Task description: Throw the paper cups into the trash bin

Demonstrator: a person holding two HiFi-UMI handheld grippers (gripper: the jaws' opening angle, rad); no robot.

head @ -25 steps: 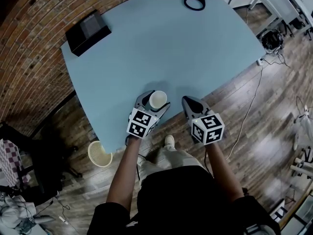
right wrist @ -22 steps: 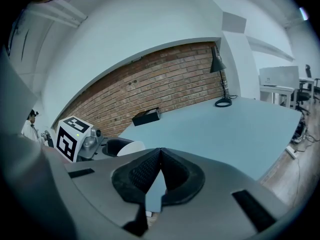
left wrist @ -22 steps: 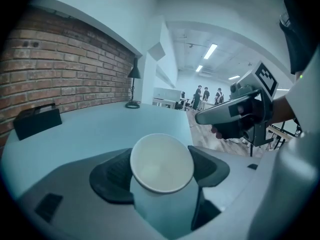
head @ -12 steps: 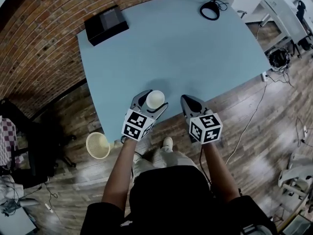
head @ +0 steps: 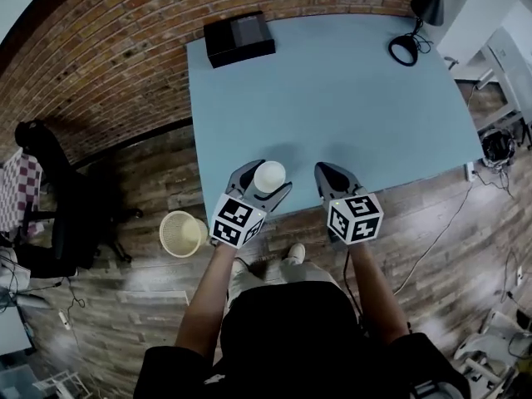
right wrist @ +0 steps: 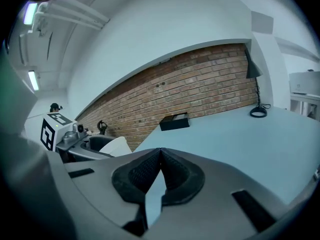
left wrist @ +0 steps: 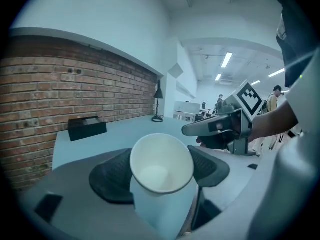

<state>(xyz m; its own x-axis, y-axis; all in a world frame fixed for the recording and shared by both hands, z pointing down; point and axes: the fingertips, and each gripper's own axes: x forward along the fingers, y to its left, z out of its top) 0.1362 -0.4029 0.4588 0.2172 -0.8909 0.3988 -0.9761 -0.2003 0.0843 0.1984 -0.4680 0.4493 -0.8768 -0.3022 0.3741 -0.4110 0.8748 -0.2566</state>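
A white paper cup (head: 268,176) sits upright between the jaws of my left gripper (head: 266,178), which is shut on it above the near edge of the blue table (head: 332,90). The left gripper view shows the cup (left wrist: 161,176) from above, its open mouth towards the camera and a pad pressing each side. My right gripper (head: 326,175) hovers to the right of it at the same height, shut with nothing in it; its pads (right wrist: 172,171) meet at the tips. A cream mesh trash bin (head: 183,233) stands on the floor, left of and below the left gripper.
A black box (head: 238,38) lies at the table's far left corner. A black lamp base with its cable (head: 404,50) stands at the far right. A black chair (head: 58,206) is on the wooden floor to the left of the bin, in front of the brick wall.
The view has swung, so the table now lies more square ahead and the bin sits nearer my left gripper. Both grippers rose slightly, the left one still holding the cup.
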